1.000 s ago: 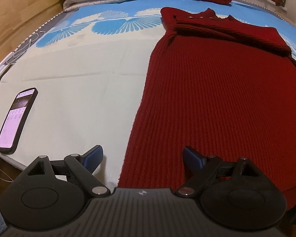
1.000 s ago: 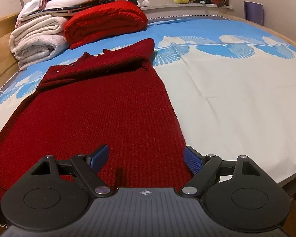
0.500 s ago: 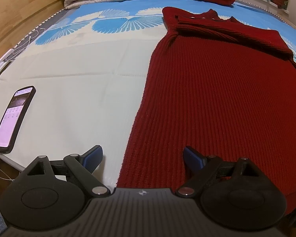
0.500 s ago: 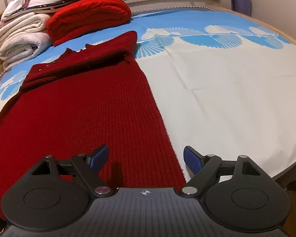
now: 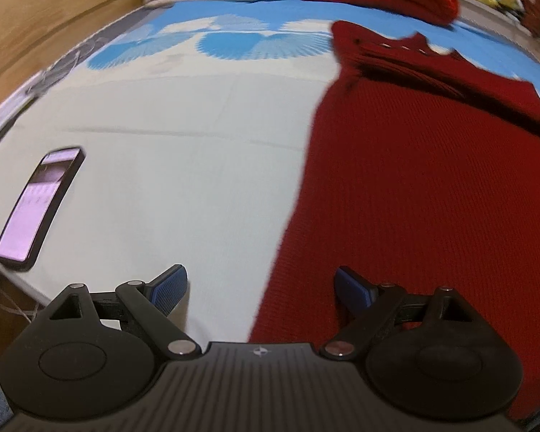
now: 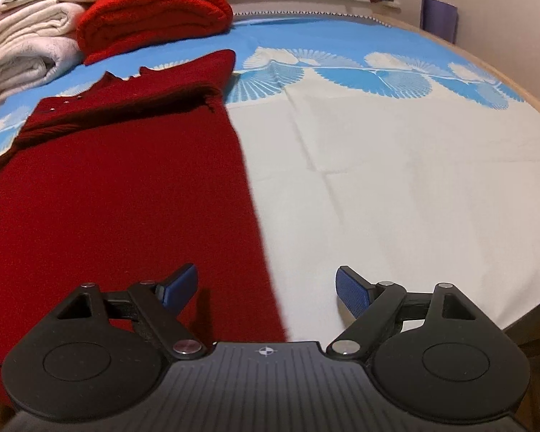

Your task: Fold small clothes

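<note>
Left wrist view: the left gripper (image 5: 260,284) is shown with its fingers (image 5: 169,284) spread wide and nothing between the pads. They are held low over the near left edge of the dark red knitted garment (image 5: 421,194), which lies flat on the bed (image 5: 183,165) with its sleeves folded across the chest. Against the frame of a second ago, the garment's edge is seen closer to the gap between the fingers; the frame is blurred, so contact cannot be judged. A phone (image 5: 39,205) lies well apart at the bed's left edge.

Right wrist view: the right gripper (image 6: 266,288) is likewise open and empty. The garment (image 6: 108,194) has shifted leftward in view, so that its right edge is now straddled by the fingers (image 6: 352,288), one over the knit and one over the sheet. A folded red item (image 6: 151,14) and white bedding (image 6: 28,50) are stacked beyond.

Both lower corners appear to be lined up for pinching; the lengthwise fold is judged not yet begun.
</note>
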Action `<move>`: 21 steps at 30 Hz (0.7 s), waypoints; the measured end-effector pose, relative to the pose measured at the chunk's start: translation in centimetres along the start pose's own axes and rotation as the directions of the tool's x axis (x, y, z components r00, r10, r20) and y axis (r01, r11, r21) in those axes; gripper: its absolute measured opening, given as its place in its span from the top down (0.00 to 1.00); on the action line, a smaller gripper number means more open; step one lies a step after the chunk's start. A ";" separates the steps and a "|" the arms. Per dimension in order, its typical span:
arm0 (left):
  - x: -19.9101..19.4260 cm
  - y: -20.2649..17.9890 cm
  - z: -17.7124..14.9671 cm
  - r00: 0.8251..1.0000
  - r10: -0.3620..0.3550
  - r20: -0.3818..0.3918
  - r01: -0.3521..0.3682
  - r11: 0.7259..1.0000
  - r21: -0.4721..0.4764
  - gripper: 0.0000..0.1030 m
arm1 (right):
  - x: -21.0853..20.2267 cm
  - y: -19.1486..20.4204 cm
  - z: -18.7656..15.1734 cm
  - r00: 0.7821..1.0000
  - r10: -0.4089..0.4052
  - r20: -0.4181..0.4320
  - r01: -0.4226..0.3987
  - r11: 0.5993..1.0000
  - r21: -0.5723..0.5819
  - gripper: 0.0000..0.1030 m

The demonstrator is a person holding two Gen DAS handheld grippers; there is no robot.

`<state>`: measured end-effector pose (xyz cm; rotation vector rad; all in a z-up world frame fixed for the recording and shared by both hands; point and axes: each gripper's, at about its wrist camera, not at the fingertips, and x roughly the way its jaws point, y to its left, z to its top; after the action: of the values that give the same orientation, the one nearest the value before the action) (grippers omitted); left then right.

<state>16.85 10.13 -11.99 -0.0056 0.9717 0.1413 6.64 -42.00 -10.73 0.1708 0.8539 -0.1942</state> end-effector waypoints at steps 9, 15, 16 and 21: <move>1.5 0.9 1.1 0.997 -0.066 -0.038 0.061 0.990 -0.124 0.10 | 1.0 -1.3 0.1 0.985 0.133 -0.110 -0.129 0.991 0.040 0.15; 1.5 -1.0 0.9 0.995 -0.097 -0.034 0.096 0.994 -0.046 0.10 | 1.5 0.5 -0.5 0.981 0.145 -0.130 -0.151 0.988 -0.042 0.11; 1.5 -1.1 0.8 0.994 -0.104 -0.032 0.102 0.994 -0.041 0.10 | 1.5 0.7 -0.6 0.981 0.149 -0.126 -0.156 0.987 -0.046 0.11; 1.8 -1.5 0.2 0.992 -0.120 -0.043 0.119 0.992 -0.031 0.00 | 1.3 0.6 -0.8 0.981 0.158 -0.110 -0.163 0.986 -0.034 0.11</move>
<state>18.18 8.86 -13.46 -0.0936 1.0115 0.0450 7.04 -41.32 -12.26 0.2108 0.9453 -0.0159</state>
